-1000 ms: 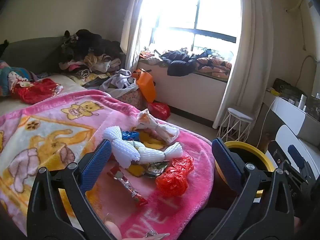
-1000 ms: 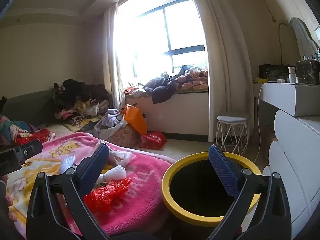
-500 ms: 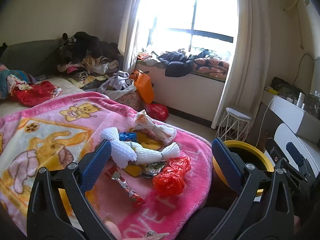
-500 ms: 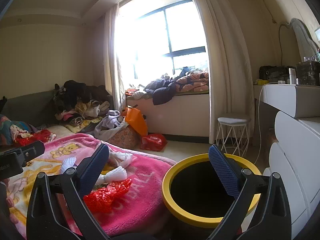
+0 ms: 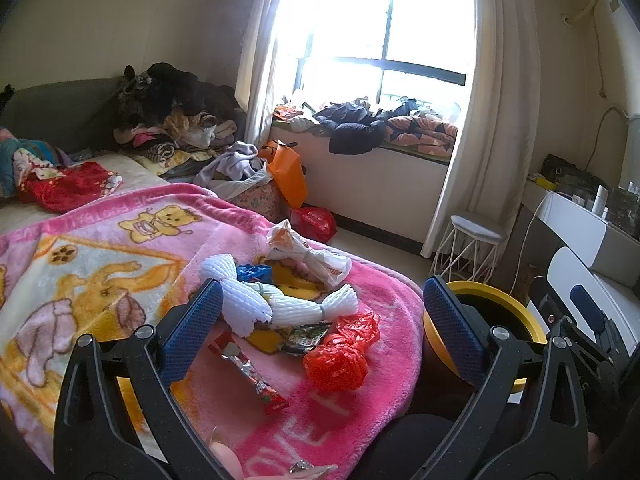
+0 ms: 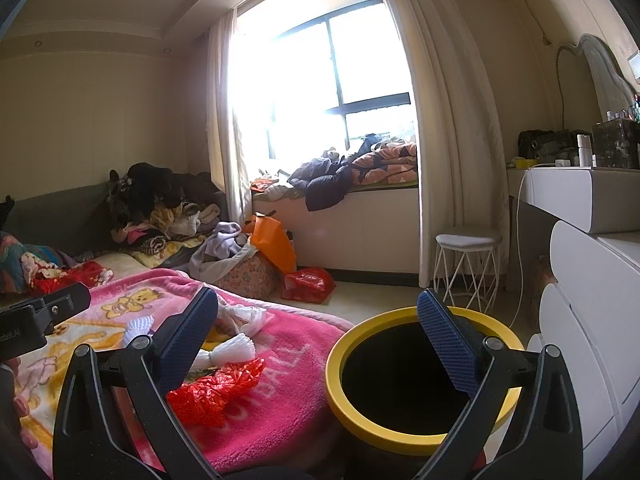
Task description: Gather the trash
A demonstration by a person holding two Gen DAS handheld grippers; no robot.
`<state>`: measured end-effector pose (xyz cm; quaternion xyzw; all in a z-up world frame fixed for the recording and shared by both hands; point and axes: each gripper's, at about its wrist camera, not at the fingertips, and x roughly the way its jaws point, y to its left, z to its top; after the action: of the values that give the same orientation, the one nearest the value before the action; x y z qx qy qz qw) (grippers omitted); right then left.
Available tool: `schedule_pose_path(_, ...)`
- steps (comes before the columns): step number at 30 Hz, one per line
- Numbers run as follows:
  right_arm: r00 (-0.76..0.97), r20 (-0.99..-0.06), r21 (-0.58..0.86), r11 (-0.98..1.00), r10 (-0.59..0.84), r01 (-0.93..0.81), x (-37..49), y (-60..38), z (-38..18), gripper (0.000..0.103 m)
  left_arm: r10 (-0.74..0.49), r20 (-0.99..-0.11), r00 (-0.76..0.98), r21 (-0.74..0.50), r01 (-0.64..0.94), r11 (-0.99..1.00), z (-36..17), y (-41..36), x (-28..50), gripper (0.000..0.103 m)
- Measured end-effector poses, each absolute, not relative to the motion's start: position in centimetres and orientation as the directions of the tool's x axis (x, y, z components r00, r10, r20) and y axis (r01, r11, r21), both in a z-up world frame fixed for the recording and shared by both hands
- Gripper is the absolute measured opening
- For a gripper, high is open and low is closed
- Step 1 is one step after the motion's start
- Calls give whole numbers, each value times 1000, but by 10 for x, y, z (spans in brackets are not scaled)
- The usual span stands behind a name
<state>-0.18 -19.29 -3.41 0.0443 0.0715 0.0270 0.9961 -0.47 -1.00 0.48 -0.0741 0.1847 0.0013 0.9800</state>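
Note:
Trash lies in a heap on the pink blanket (image 5: 100, 280): white foam netting (image 5: 276, 308), a crumpled red plastic bag (image 5: 340, 356), a red snack wrapper (image 5: 256, 376), a white paper wrapper (image 5: 308, 256), a blue scrap (image 5: 252, 272). My left gripper (image 5: 320, 336) is open and empty, above the heap. My right gripper (image 6: 316, 344) is open and empty, between the bed edge and the yellow-rimmed black bin (image 6: 400, 432). The red bag (image 6: 216, 388) and foam netting (image 6: 236, 348) show in the right wrist view. The bin (image 5: 504, 320) stands right of the bed.
Piled clothes (image 5: 176, 120) at the bed's far end. An orange bag (image 5: 288, 172) and red bag (image 5: 316, 220) on the floor by the window seat. A white wire stool (image 6: 468, 268) by the curtain. A white dresser (image 6: 592, 280) at right.
Both views have shifted slightly; the left gripper has risen a little over the heap. Both grippers stay open and empty.

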Motion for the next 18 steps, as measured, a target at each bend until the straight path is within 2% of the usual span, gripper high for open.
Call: schedule_pose_path(18, 989, -135, 99, 994, 57, -44, 0, -193, -32, 97, -27, -371, 928, -144, -28, 989, 5, -14, -3, 92)
